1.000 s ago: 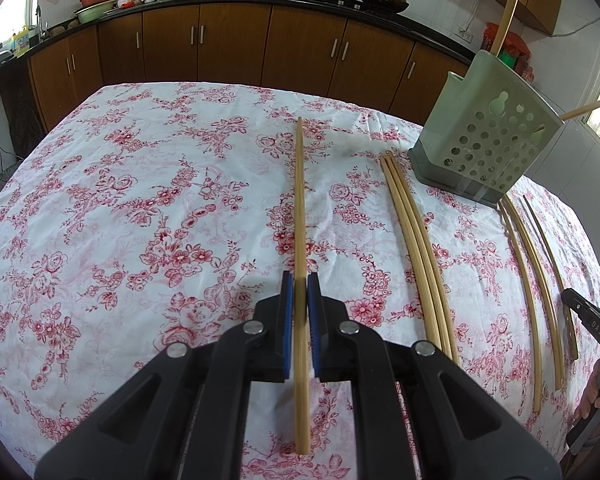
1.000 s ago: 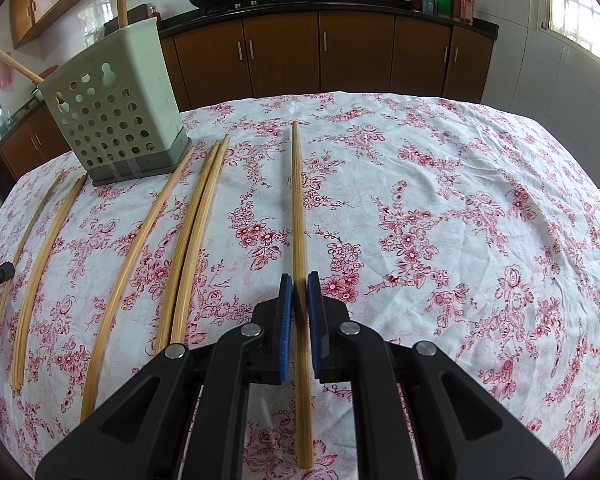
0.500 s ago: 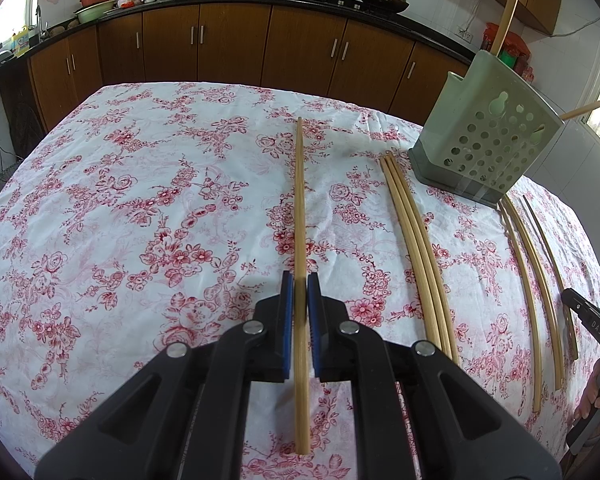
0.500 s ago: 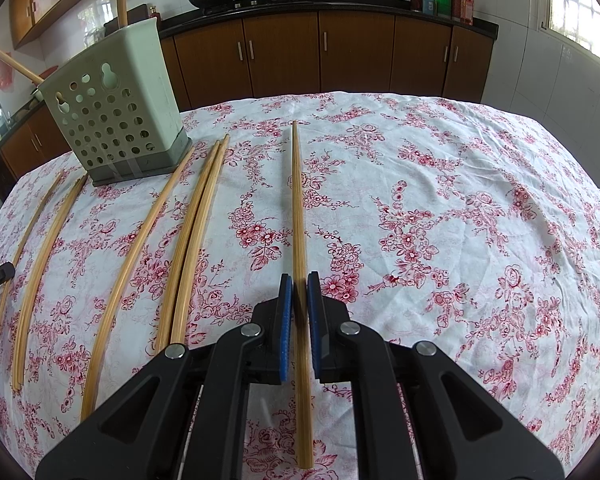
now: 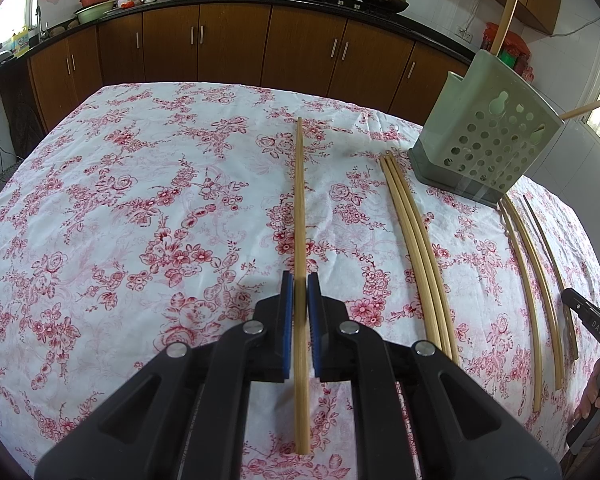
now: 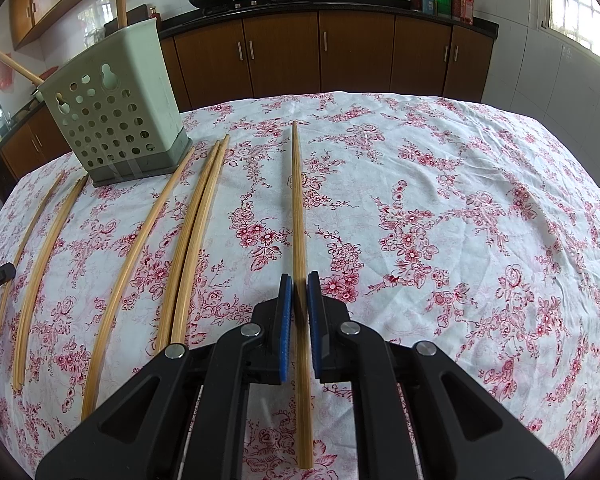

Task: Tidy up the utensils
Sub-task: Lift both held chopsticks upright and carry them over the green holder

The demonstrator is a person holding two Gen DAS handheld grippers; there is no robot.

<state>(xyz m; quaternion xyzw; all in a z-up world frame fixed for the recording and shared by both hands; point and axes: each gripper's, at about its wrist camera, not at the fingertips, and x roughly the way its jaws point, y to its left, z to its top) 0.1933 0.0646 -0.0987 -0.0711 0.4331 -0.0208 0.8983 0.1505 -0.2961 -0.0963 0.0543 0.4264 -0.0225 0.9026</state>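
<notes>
Table: a cloth [image 5: 140, 208] with red flowers covers it; brown kitchen cabinets [image 5: 228, 44] stand behind, toward 12 o'clock.

Left claw [image 5: 300, 300]: clenched on one chopstick [image 5: 300, 200]. The blue pads [image 5: 287, 320] press the stick from both sides. The stick runs from 6 o'clock toward 12 o'clock in the left view; its near end sticks out behind the pads.

Three chopsticks together [image 5: 416, 240]: they lie on the cloth at about 3 o'clock from the left claw, side by side and touching, their far ends near the foot of the holder.

Holder [image 5: 488, 136]: a pale green box with round holes, on a grey base, at about 1 o'clock in the left view. It looks tilted, but the lens bends the picture, so I cannot tell for sure. Two chopsticks [image 5: 512, 4] already stand in it and lean outward.

More chopsticks [image 5: 528, 280]: loose sticks lie on the cloth to the right of the holder, apart from the three. I cannot count them surely.

Right claw [image 6: 298, 300]: clenched on another chopstick [image 6: 298, 208], also pointing toward 12 o'clock in the right view.

Right view, other things: the holder [image 6: 116, 112] is at about 10 o'clock; loose chopsticks [image 6: 196, 232] lie at 9 o'clock from the right claw, the farthest ones [image 6: 48, 248] near the left edge of the cloth [image 6: 460, 220].

Hand: fingers [image 5: 598, 394] holding the right tool show at the right edge of the left view, at 4 o'clock.
</notes>
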